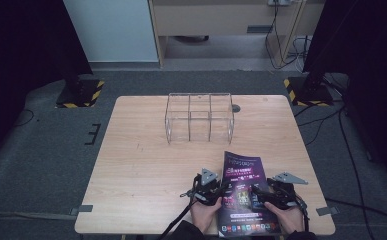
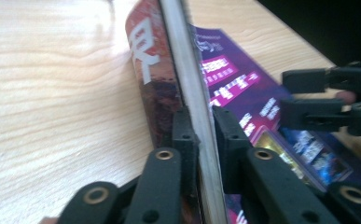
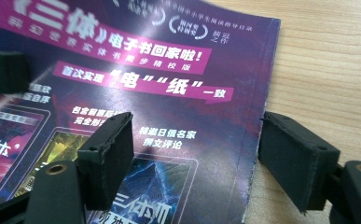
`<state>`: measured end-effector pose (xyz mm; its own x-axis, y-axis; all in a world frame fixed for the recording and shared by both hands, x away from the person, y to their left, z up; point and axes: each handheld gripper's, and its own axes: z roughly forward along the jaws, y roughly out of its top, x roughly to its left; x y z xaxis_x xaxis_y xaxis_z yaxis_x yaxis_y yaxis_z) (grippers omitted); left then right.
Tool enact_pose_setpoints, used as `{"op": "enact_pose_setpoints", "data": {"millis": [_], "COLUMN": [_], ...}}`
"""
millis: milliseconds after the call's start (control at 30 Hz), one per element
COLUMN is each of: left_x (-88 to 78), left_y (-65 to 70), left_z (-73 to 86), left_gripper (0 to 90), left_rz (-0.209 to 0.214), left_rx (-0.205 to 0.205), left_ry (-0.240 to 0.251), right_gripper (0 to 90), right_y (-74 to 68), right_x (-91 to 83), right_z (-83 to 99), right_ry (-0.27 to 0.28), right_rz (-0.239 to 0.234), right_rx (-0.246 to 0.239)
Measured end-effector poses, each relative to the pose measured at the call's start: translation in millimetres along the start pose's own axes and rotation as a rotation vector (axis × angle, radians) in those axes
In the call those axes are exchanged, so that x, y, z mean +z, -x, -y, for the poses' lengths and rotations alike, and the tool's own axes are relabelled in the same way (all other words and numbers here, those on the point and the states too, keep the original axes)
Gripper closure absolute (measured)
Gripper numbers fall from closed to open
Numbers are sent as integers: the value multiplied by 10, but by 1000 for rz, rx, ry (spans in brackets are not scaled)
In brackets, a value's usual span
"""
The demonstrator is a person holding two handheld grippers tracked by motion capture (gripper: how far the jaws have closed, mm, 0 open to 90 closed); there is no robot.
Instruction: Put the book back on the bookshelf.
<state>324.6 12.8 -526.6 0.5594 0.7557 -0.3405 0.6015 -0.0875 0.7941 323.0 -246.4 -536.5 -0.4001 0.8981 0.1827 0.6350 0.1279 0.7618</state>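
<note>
near the front edge of the wooden table (image 1: 146,150), right of centre: one magazine (image 1: 242,195), purple cover with pink title bands and white print, lying mostly flat with its left edge lifted.

left gripper (image 1: 212,189): at the magazine's left edge. the left gripper view has both black jaws clamped on that edge, one pad against the reddish underside cover, the other against the purple top, page block squeezed between them.

right gripper (image 1: 267,196): over the magazine's right side, a hand (image 1: 287,216) behind it. its own view has the jaws spread wide, one pad above the cover, the other beyond the right edge over bare wood; neither pad presses the paper.

farther back, table centre: clear wire-frame rack (image 1: 199,118) with upright dividers, well apart from the magazine.
</note>
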Motion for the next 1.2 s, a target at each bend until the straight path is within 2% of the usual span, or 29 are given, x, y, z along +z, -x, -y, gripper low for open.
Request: {"op": "enact_pose_setpoints", "data": {"millis": [33,100,200,333,533,667,933,1200], "left_x": [-13,-34,-55,-75,-137,-208,-290,-382], "left_y": [10,47,75,70,72,63,68,63], "left_z": [-8,-30,-53,-66,-106,-147,-214,-268], "left_gripper": [827,846,847,847,848,847,847,847], "left_rz": [12,12,23,42,56,58,60,67], "left_rx": [-4,20,32,23,16,23,54,65], "left_ry": [11,25,41,57,84,110,127,161], "right_gripper": [259,239,215,192,187,185,171,162], "right_y": [3,5,9,34,44,61,69,59], "right_x": [0,-3,-23,-44,-64,-82,-84,-81], "right_z": [0,1,-7,-18,-22,-26,-40,-52], "right_ry": [1,-1,-5,4,5,14,16,34], "right_rz": [-4,-11,-9,-35,-59,-71,-95,-127], "right_rx": [2,8,-30,-10,-11,5,10,12]}}
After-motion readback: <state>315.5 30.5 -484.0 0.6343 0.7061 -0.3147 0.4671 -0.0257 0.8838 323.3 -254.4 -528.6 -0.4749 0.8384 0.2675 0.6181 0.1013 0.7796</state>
